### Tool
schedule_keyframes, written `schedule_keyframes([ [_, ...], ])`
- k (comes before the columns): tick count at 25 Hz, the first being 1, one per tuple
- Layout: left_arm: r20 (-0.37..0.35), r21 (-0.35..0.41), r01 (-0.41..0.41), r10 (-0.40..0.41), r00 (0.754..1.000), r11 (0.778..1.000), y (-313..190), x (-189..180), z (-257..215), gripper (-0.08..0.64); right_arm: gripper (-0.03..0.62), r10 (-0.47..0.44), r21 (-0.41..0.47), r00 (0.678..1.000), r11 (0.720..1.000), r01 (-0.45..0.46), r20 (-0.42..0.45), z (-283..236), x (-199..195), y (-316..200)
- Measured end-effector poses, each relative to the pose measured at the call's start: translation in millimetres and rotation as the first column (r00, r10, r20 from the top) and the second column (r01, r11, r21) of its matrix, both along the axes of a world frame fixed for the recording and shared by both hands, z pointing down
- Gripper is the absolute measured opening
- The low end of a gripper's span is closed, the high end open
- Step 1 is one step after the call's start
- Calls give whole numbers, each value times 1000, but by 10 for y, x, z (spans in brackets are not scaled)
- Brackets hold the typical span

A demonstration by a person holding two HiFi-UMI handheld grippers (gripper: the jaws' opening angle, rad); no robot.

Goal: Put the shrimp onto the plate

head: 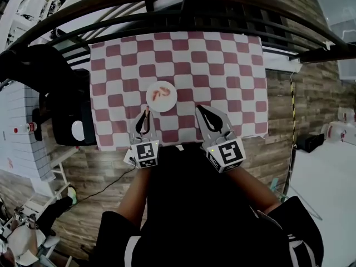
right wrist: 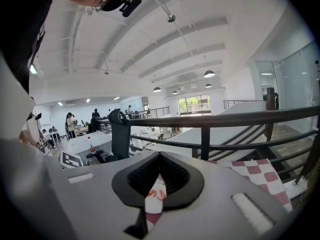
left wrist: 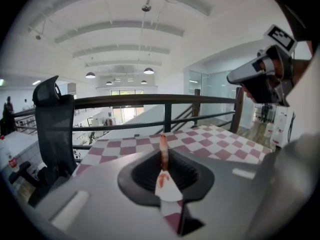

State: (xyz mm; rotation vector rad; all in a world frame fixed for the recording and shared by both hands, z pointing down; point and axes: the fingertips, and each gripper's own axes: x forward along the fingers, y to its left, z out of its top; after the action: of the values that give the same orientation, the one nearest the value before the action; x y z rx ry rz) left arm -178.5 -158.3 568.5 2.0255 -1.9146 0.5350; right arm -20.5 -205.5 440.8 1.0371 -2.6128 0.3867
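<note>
A white plate [head: 170,105] sits on the red-and-white checkered table [head: 222,65], with two pinkish shrimp [head: 163,92] lying on it. Just short of the plate's near edge, my left gripper [head: 146,114] is shut on another orange shrimp [head: 146,119]. In the left gripper view that shrimp [left wrist: 163,153] sticks up between the closed jaws, and the plate [left wrist: 169,188] shows in the gap below. My right gripper [head: 201,110] hovers to the right of the plate, shut and empty. Its own view shows the plate and shrimp [right wrist: 154,195] through the slit under the jaws.
A black office chair [head: 58,113] stands against the table's left side. A dark curved railing [head: 183,7] runs behind the far edge. The person's arms and dark clothing fill the near side. Wood floor lies to the right.
</note>
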Motion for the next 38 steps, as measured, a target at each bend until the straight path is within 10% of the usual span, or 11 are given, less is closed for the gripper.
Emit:
schedule_keyframes([
  [38, 96, -332, -46, 82, 992, 942, -408, 136, 1621, 40, -5, 42, -64, 999, 997, -42, 8, 275, 287, -668],
])
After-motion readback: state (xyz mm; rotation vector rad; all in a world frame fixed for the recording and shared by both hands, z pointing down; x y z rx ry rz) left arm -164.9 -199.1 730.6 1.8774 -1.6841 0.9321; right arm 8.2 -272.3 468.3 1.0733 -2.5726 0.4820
